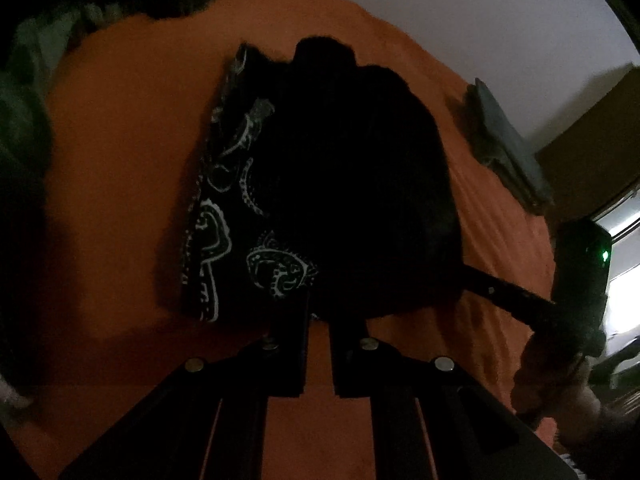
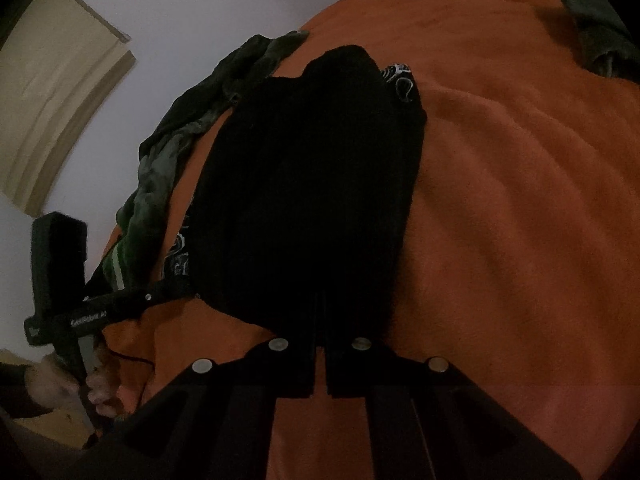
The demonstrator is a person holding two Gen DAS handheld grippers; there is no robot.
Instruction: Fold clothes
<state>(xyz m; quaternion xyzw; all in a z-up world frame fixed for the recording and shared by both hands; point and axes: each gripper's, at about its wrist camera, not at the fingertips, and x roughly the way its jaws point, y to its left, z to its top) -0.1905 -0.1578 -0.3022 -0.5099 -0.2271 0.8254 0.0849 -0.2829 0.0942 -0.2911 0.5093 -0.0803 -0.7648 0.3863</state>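
black garment lies in middle of orange blanket, white swirl pattern showing on one side only; rest too dark for us to read. we see left gripper fingers nearly together at its near edge, tips lost in black. right gripper same, narrow gap; grip unclear. green clothes heaped at blanket edge.

A dim room: an orange bed fills the middle, a white wall at twelve o'clock, a bright window at three.
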